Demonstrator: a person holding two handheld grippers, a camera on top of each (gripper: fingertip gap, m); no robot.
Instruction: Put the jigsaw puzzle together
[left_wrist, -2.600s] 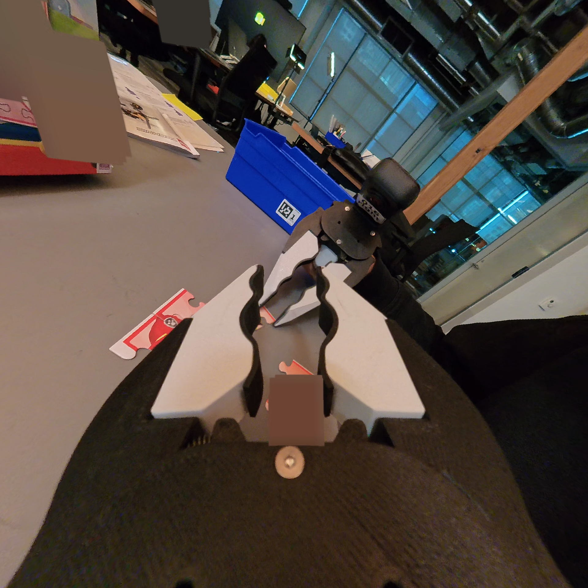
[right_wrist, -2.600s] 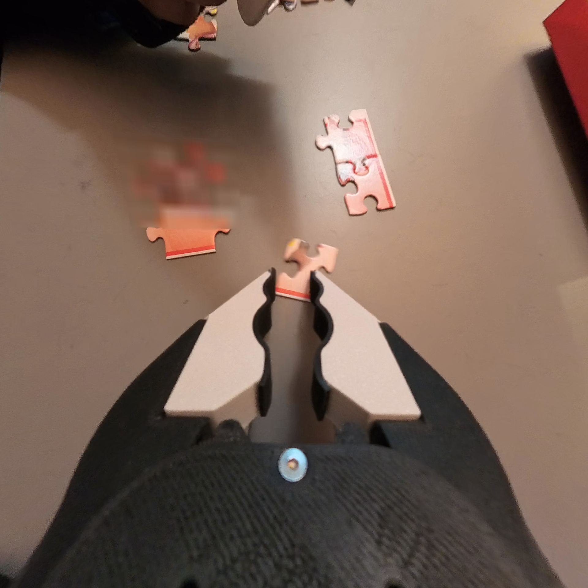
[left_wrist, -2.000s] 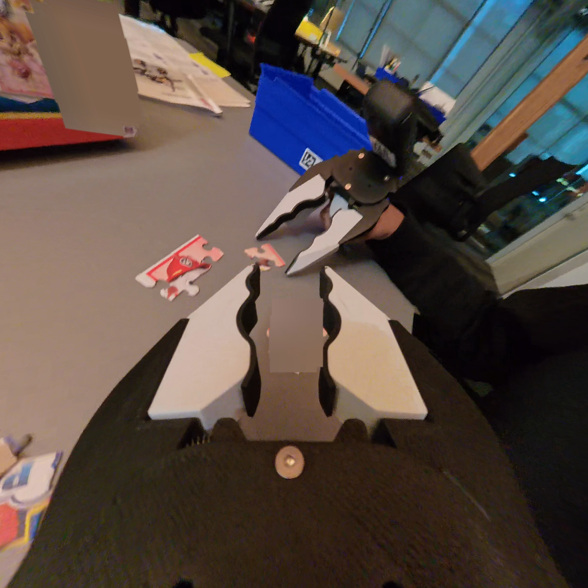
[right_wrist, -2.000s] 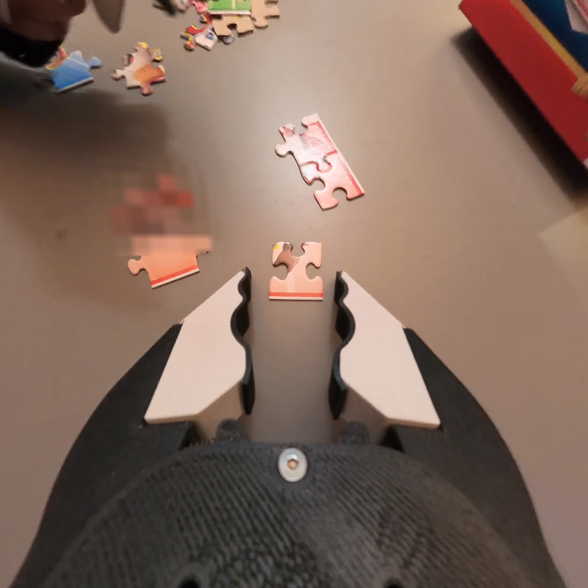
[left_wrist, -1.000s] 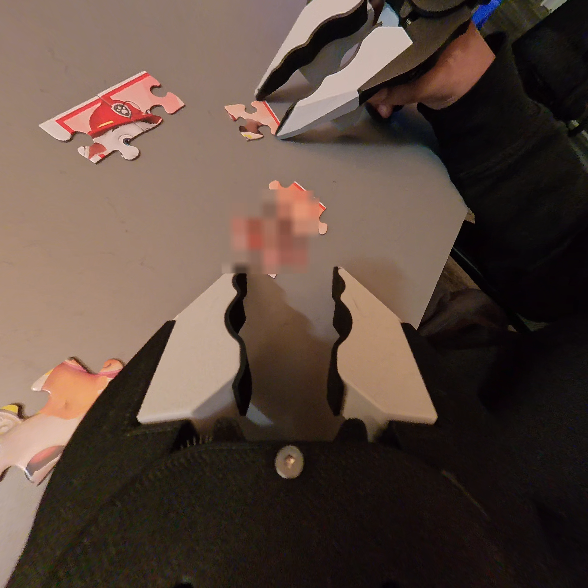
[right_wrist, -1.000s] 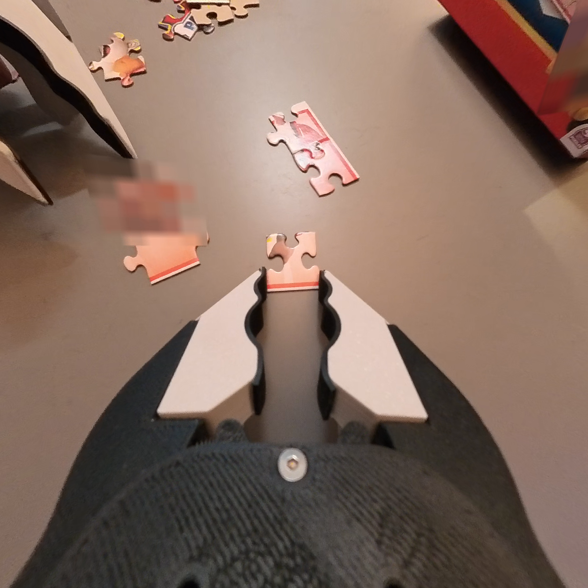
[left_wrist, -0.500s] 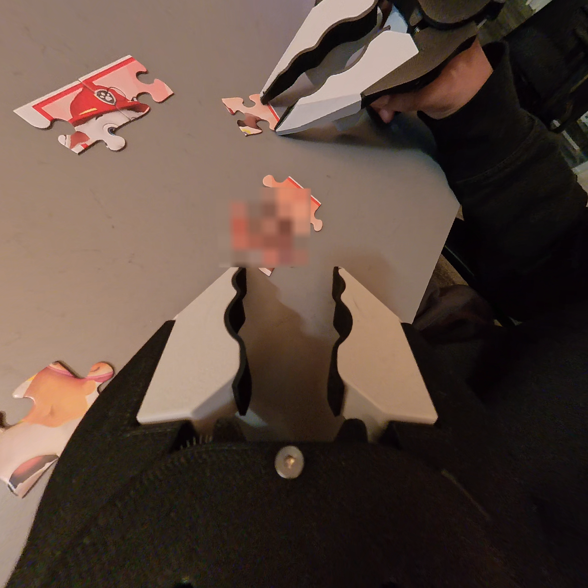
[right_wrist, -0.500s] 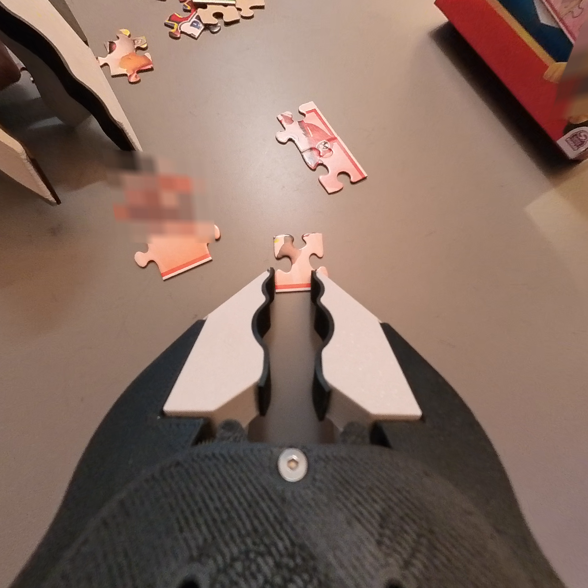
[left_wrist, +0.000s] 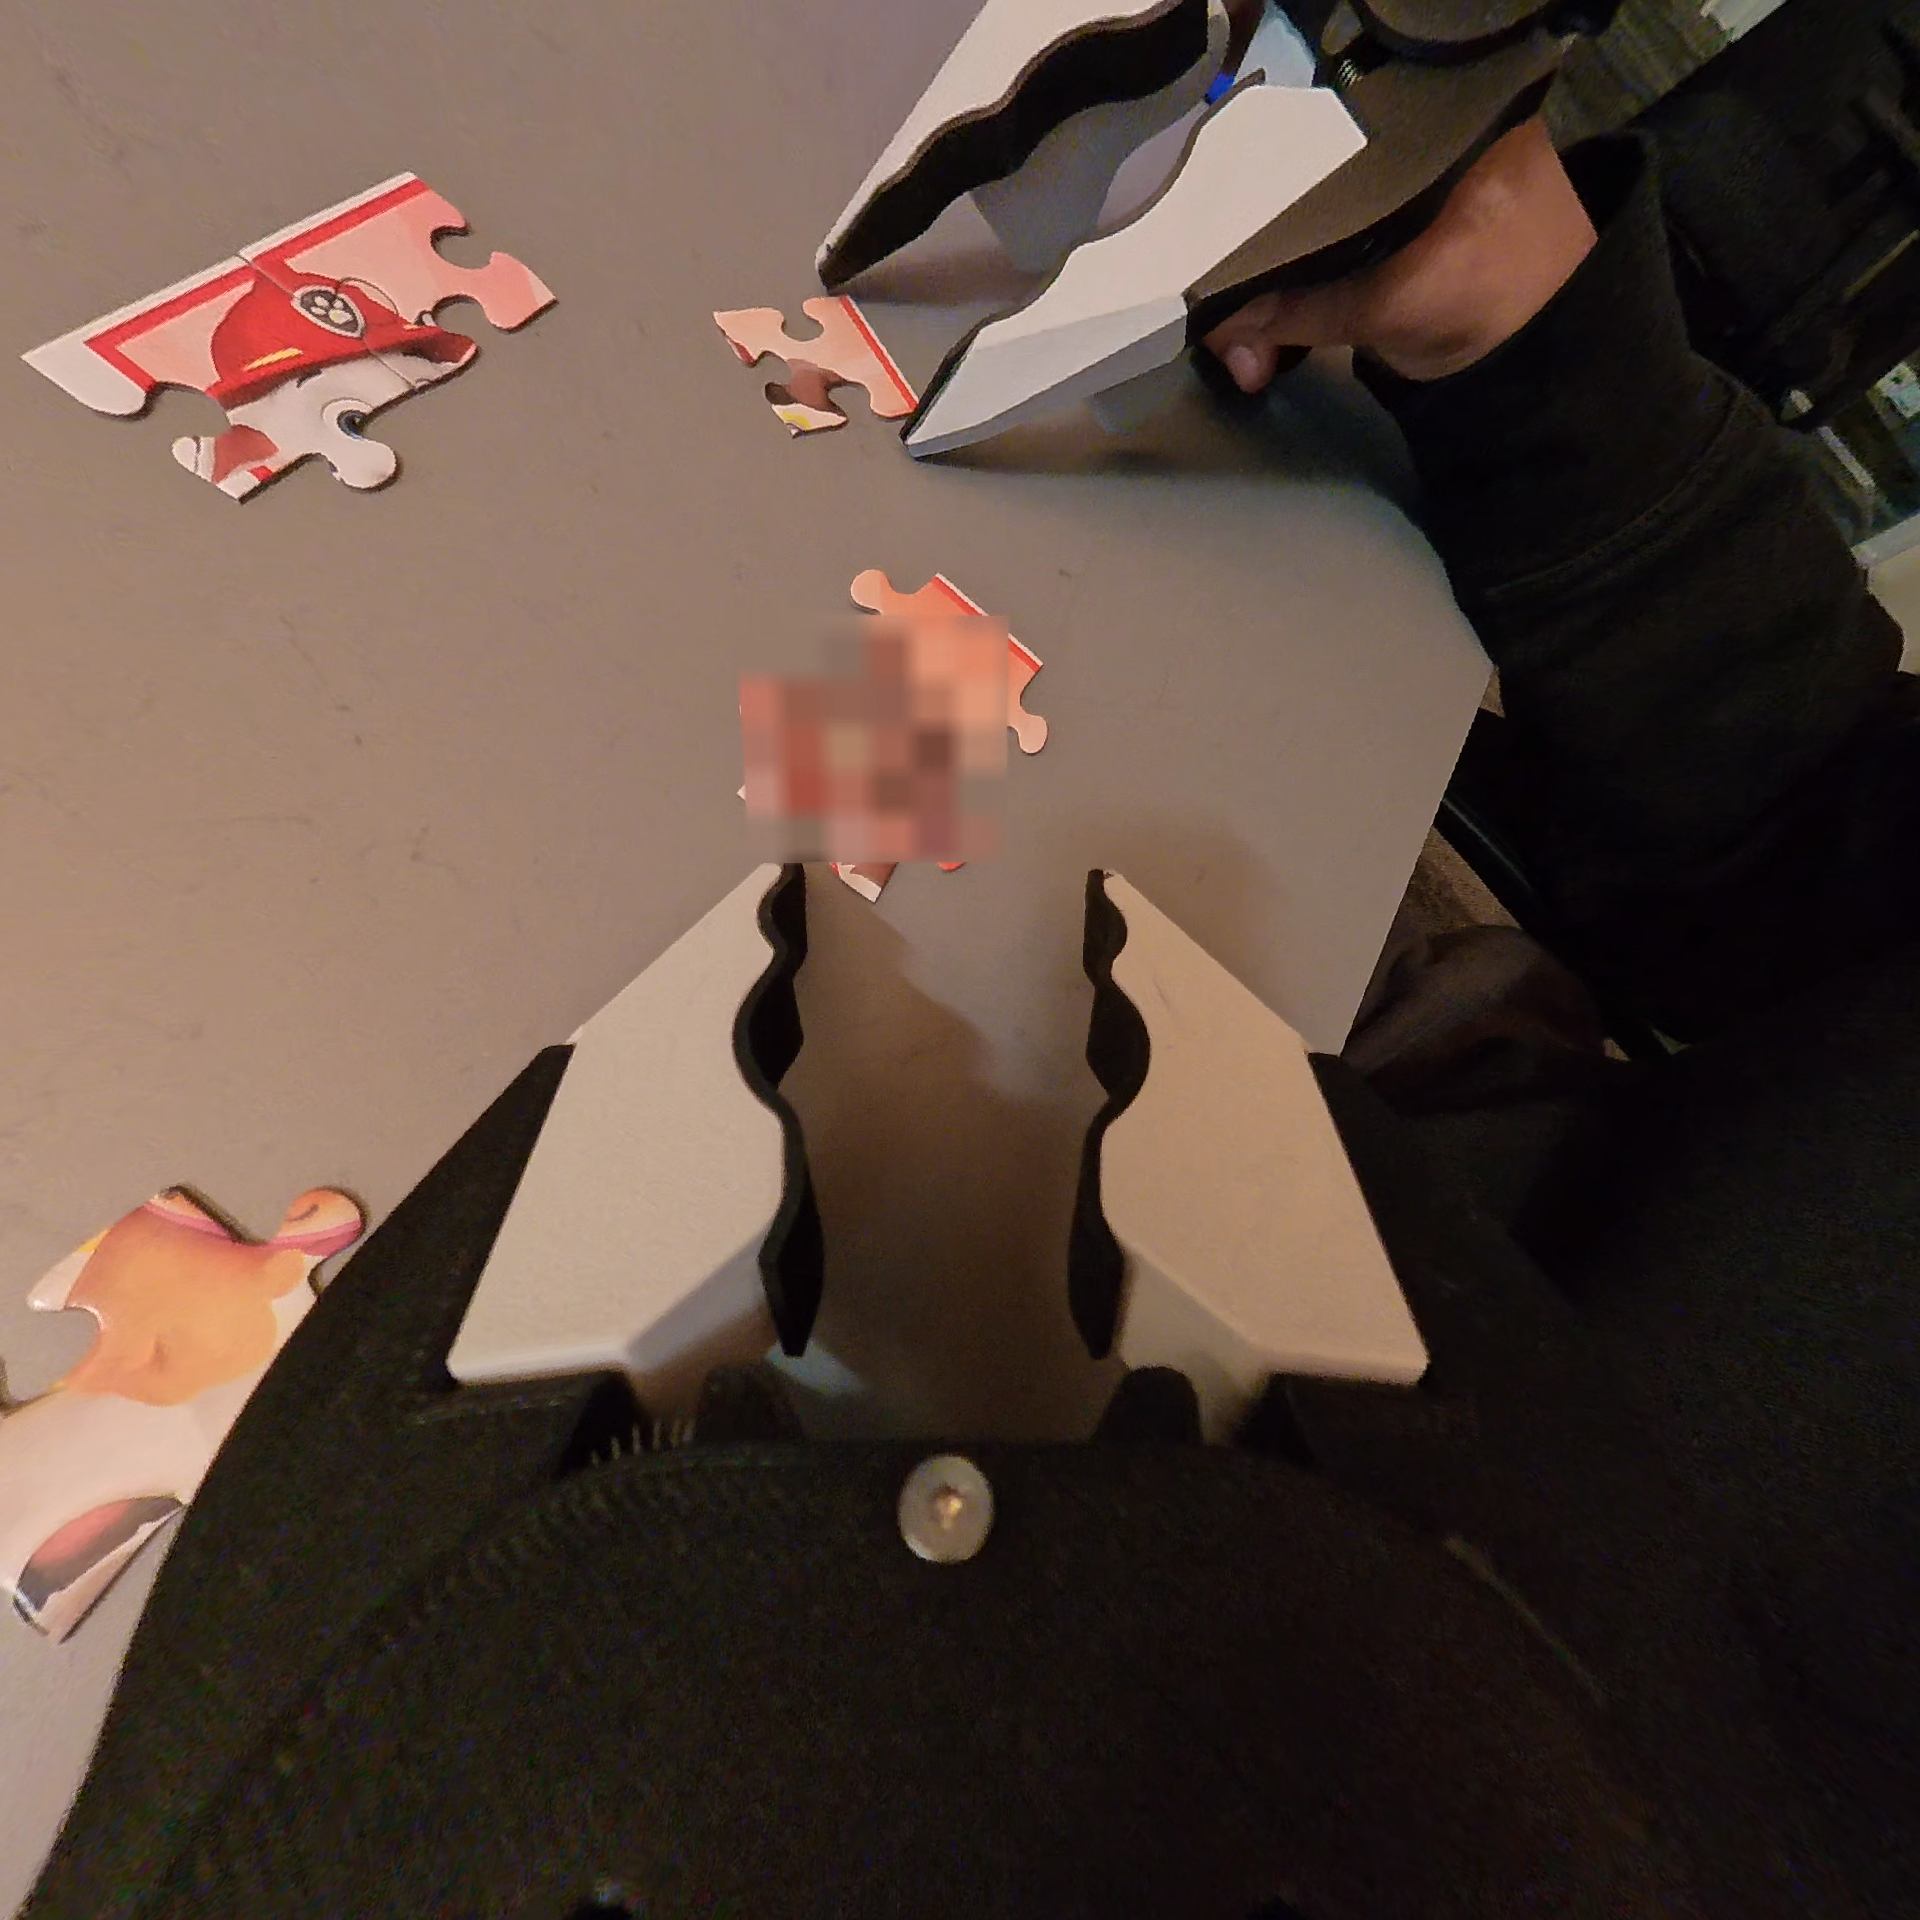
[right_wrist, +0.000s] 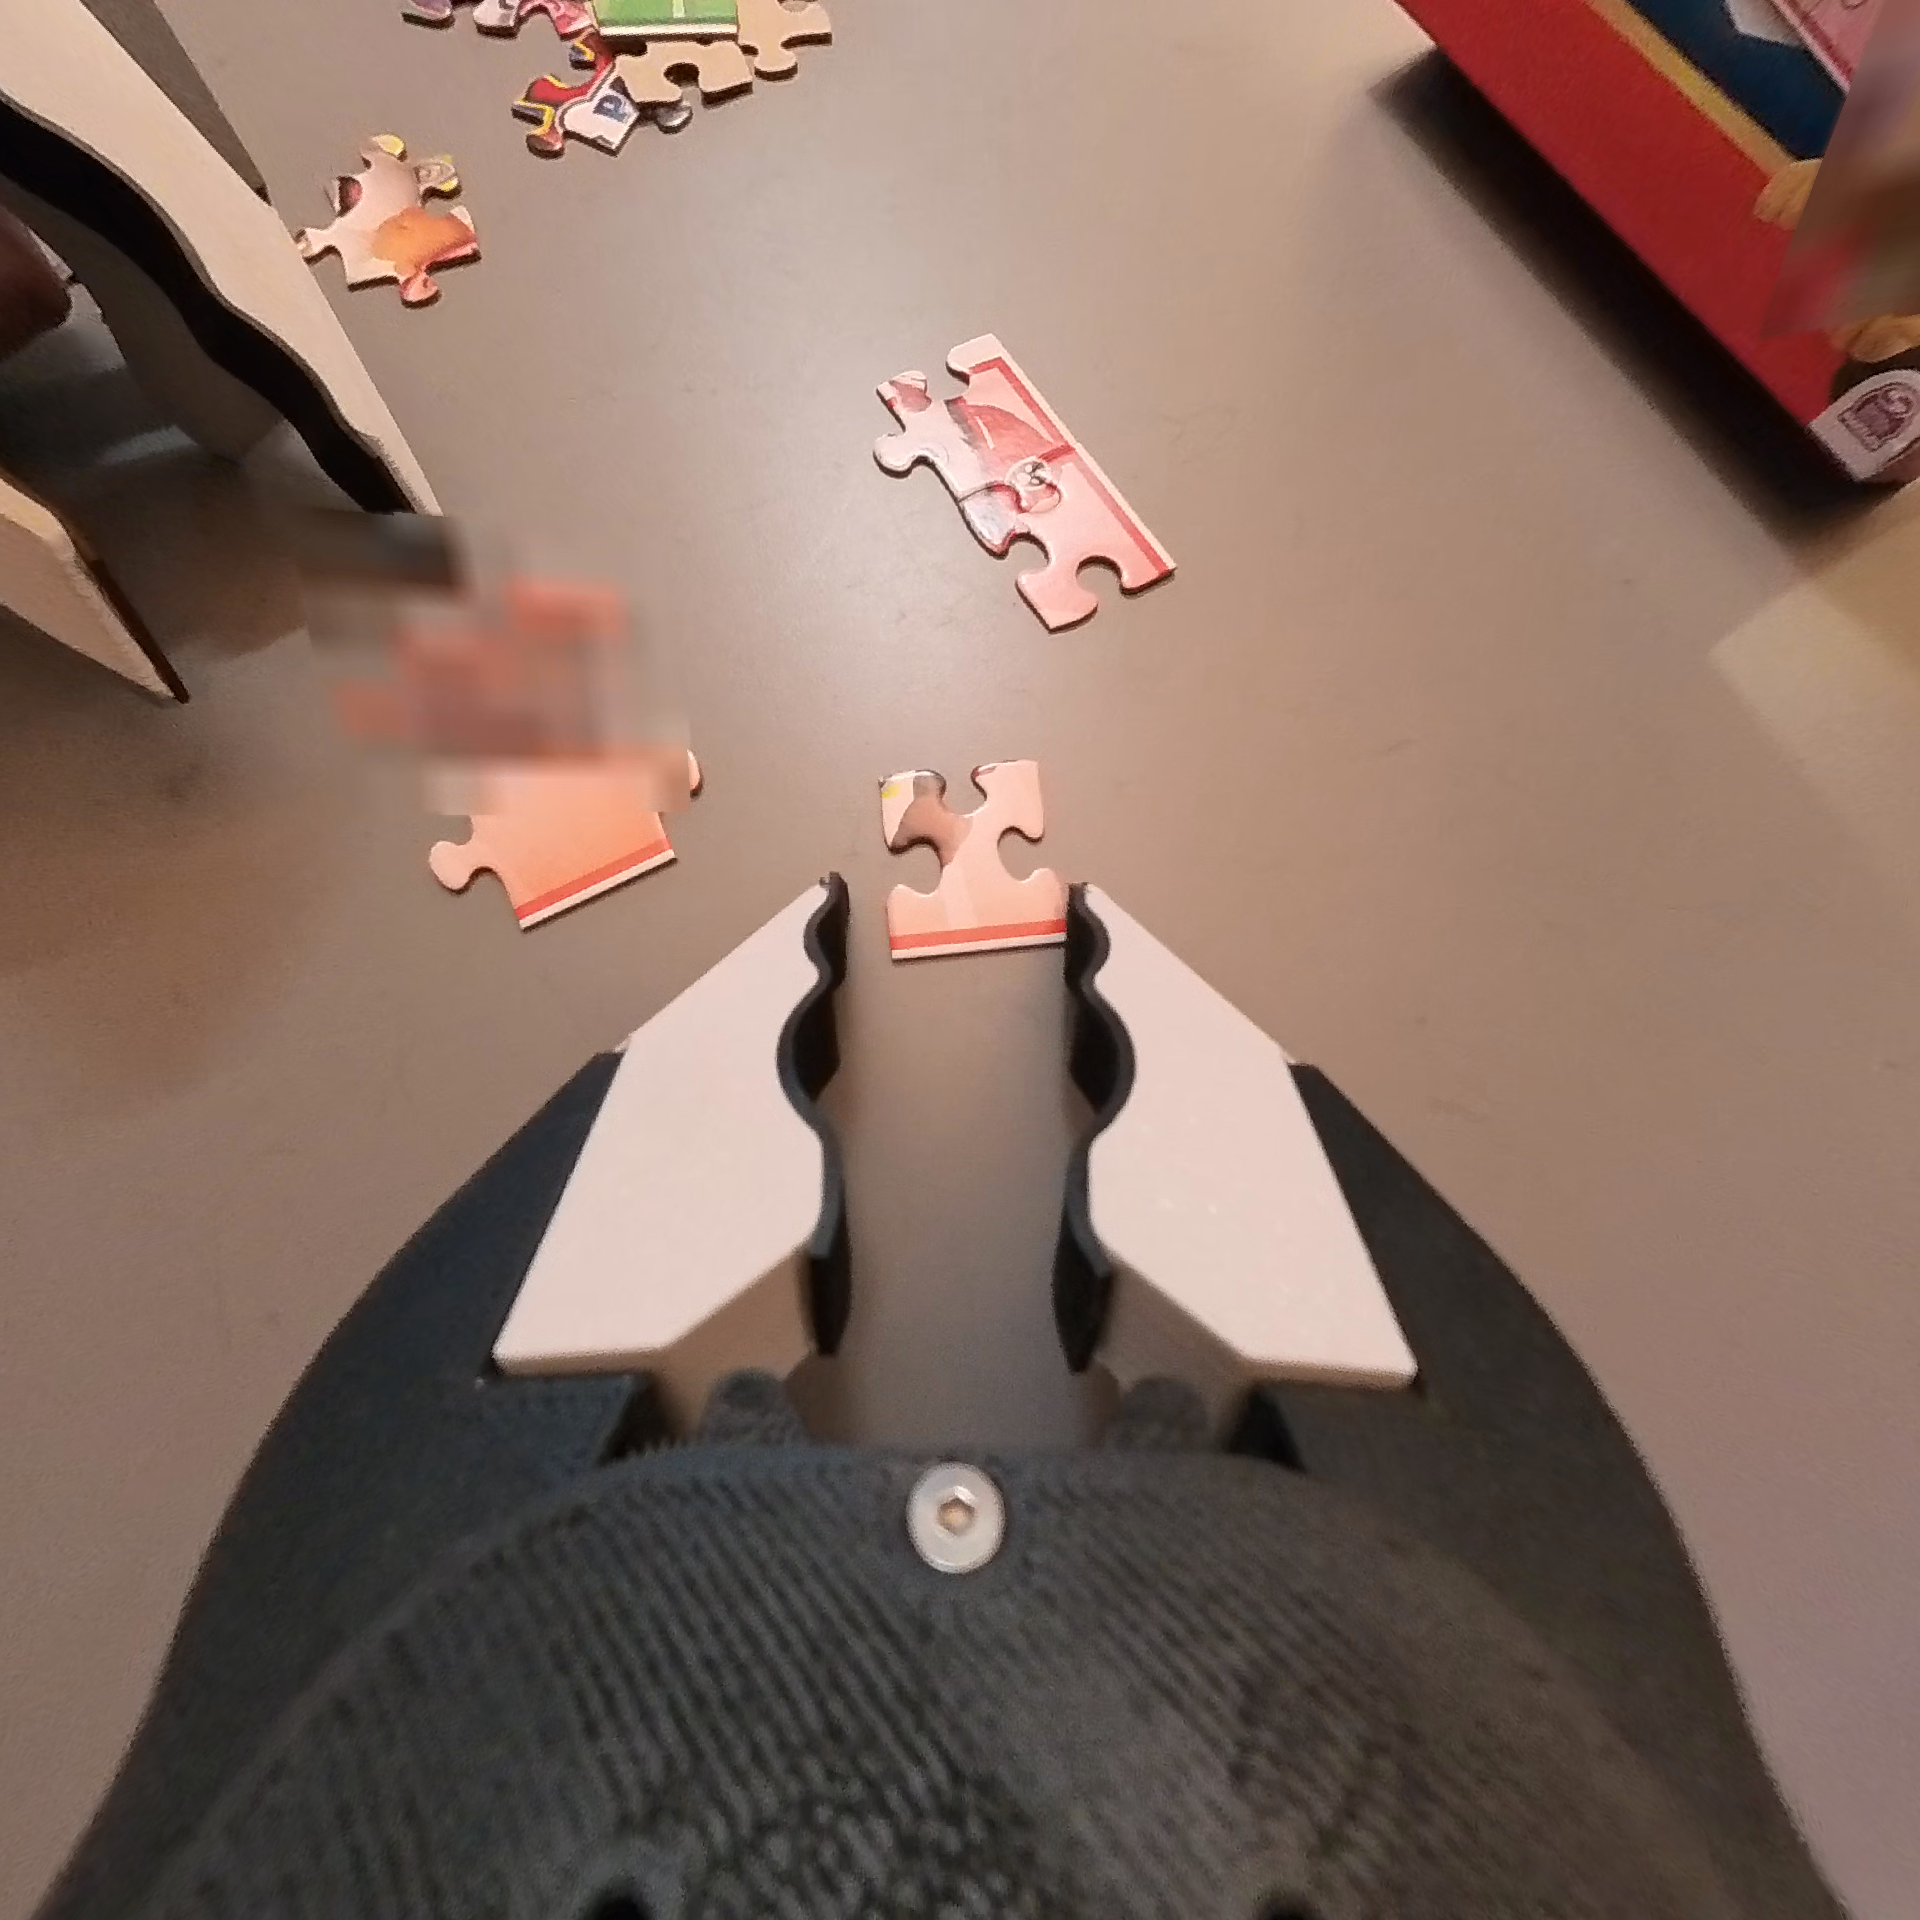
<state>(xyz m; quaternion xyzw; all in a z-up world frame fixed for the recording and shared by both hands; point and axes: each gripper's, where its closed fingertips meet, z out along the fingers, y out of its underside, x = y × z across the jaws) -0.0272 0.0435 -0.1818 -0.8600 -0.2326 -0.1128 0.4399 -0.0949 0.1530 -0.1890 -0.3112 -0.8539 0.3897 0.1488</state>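
My right gripper (right_wrist: 951, 894) is open low over the grey table (right_wrist: 1351, 831). A small pink puzzle piece with a red edge stripe (right_wrist: 971, 862) lies flat between its fingertips; the right pad touches its side and a gap shows at the left pad. It also shows in the left wrist view (left_wrist: 821, 358), in front of the right gripper (left_wrist: 871, 355). My left gripper (left_wrist: 940, 883) is open with nothing between its fingers, just short of an orange-pink piece (left_wrist: 1029, 727) that is partly blurred. That piece lies left of the right gripper (right_wrist: 571, 842). Two joined pieces with a red hat (left_wrist: 301, 332) lie farther off (right_wrist: 1023, 478).
A red box (right_wrist: 1621, 177) stands at the far right. Several loose pieces (right_wrist: 665, 62) and a single one (right_wrist: 390, 223) lie at the far end. An orange piece (left_wrist: 177, 1320) lies by my left gripper's body. The table edge (left_wrist: 1455, 727) is close on the right, with a person's hand (left_wrist: 1403, 270) there.
The right jaws, closed on the small piece's sides half a second ago, have opened; the piece lies flat on the table. The left gripper has stayed open and barely moved.
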